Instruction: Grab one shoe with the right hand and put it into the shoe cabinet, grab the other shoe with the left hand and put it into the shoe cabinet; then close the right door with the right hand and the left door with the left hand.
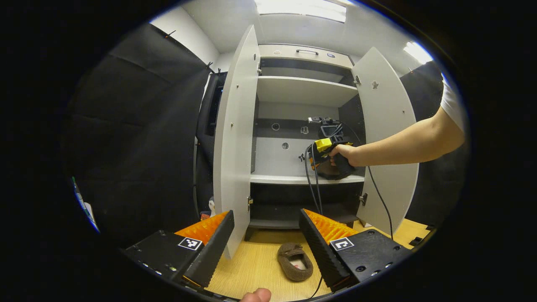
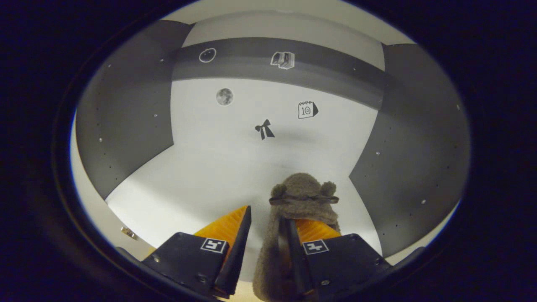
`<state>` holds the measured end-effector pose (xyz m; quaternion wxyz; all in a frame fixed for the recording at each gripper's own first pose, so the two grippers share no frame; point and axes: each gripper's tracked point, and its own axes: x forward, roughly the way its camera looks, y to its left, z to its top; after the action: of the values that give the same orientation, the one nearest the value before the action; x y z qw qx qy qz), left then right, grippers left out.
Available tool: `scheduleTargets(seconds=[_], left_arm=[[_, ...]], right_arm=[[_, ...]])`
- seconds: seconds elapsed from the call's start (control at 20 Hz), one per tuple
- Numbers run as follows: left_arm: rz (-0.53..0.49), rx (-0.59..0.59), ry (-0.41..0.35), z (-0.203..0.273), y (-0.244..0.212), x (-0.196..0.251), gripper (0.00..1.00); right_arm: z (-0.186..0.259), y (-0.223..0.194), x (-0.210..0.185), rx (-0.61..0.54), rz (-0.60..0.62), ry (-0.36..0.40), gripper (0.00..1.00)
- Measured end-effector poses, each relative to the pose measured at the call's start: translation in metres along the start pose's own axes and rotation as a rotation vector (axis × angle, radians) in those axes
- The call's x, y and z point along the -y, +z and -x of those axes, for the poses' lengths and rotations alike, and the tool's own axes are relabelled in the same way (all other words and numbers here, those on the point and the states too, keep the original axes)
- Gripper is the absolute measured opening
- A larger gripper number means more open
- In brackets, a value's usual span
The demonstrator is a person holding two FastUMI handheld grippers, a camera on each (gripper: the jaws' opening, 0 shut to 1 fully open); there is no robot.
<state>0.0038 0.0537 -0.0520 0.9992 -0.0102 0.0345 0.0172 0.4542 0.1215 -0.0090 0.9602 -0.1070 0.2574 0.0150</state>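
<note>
A brown fuzzy shoe (image 1: pixel 295 262) lies on the wooden floor in front of the white shoe cabinet (image 1: pixel 304 90). My left gripper (image 1: pixel 266 213) hovers open above that shoe, with nothing between its fingers. In the right gripper view a second brown fuzzy shoe (image 2: pixel 304 197) rests on the cabinet's white middle shelf (image 2: pixel 201 176). My right gripper (image 2: pixel 267 214) is open around its side wall: the right finger sits inside the shoe and a thin gap separates the left finger from it. In the left gripper view a hand (image 1: pixel 342 153) holds that gripper inside the middle compartment.
Both cabinet doors stand wide open, the left door (image 1: pixel 235 138) and the right door (image 1: pixel 386 138). A black cable (image 1: pixel 312 184) hangs from the right gripper down across the lower shelf opening. Small stickers mark the cabinet's back panel (image 2: pixel 264 128). Black cloth walls flank the cabinet.
</note>
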Motion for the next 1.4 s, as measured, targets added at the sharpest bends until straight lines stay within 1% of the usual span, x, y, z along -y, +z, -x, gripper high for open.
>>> scheduleTargets(seconds=[0.05,0.1,0.15,0.2,0.3,0.35,0.4,0.45,0.5,0.55,0.6,0.65,0.7,0.75,0.8,0.95,1.0,1.1,1.15,1.2,1.25,1.35,1.4], left_arm=[[0.003,0.003,-0.004,0.000,0.001,0.001,0.95],[0.004,0.009,-0.009,0.000,0.002,0.002,0.95],[0.003,0.016,-0.014,-0.001,0.005,0.003,0.94],[0.003,0.021,-0.019,-0.002,0.006,0.005,0.95],[0.010,0.025,-0.033,-0.002,0.006,0.011,0.95],[0.011,0.025,-0.041,-0.002,0.006,0.014,0.95],[0.009,0.027,-0.049,-0.002,0.007,0.016,0.95],[0.008,0.029,-0.056,-0.002,0.007,0.018,0.95],[0.008,0.033,-0.065,-0.001,0.008,0.021,0.95],[0.008,0.035,-0.071,0.000,0.009,0.023,0.95],[0.010,0.037,-0.079,0.001,0.009,0.025,0.95],[0.011,0.036,-0.086,0.001,0.009,0.026,0.94],[0.011,0.035,-0.091,0.002,0.009,0.028,0.94],[0.012,0.036,-0.095,0.001,0.010,0.029,0.95],[0.011,0.038,-0.099,0.001,0.010,0.031,0.94],[0.007,0.033,-0.116,0.004,0.010,0.037,0.94],[0.006,0.033,-0.123,0.006,0.011,0.040,0.95],[0.003,0.027,-0.142,0.006,0.010,0.045,0.94],[0.000,0.022,-0.148,0.007,0.009,0.048,0.95],[-0.002,0.019,-0.152,0.008,0.008,0.050,0.99],[-0.005,0.017,-0.156,0.009,0.007,0.052,0.95],[-0.011,0.009,-0.162,0.011,0.005,0.055,0.95],[-0.013,0.002,-0.166,0.014,0.002,0.057,0.94]], right_arm=[[0.008,0.001,0.000,0.012,0.010,0.003,0.53],[0.019,0.001,-0.001,0.026,0.020,0.012,0.61],[0.032,0.003,-0.002,0.050,0.025,0.027,0.53],[0.049,0.007,-0.003,0.090,0.029,0.037,0.53],[0.088,0.027,0.000,0.211,0.034,0.037,0.53],[0.111,0.036,0.001,0.265,0.035,0.039,0.56],[0.136,0.040,-0.004,0.308,0.037,0.064,0.68],[0.157,0.040,-0.008,0.343,0.034,0.086,0.72],[0.178,0.040,-0.011,0.380,0.026,0.103,0.80],[0.200,0.038,-0.010,0.414,0.013,0.115,0.76],[0.218,0.032,-0.010,0.443,-0.004,0.128,0.87],[0.234,0.023,-0.010,0.466,-0.024,0.138,0.84],[0.250,0.011,-0.008,0.487,-0.042,0.146,0.88],[0.262,-0.001,-0.003,0.510,-0.061,0.141,0.89],[0.273,-0.015,0.003,0.527,-0.082,0.127,0.93],[0.295,-0.066,0.016,0.554,-0.123,0.091,0.95],[0.301,-0.085,0.024,0.544,-0.130,0.063,0.97],[0.309,-0.112,0.034,0.538,-0.148,0.017,0.96],[0.315,-0.126,0.035,0.528,-0.150,0.008,0.96],[0.319,-0.139,0.036,0.514,-0.145,-0.002,0.96],[0.324,-0.151,0.040,0.510,-0.139,-0.017,0.96],[0.334,-0.169,0.045,0.511,-0.130,-0.051,0.96],[0.337,-0.178,0.046,0.512,-0.136,-0.063,0.98]])
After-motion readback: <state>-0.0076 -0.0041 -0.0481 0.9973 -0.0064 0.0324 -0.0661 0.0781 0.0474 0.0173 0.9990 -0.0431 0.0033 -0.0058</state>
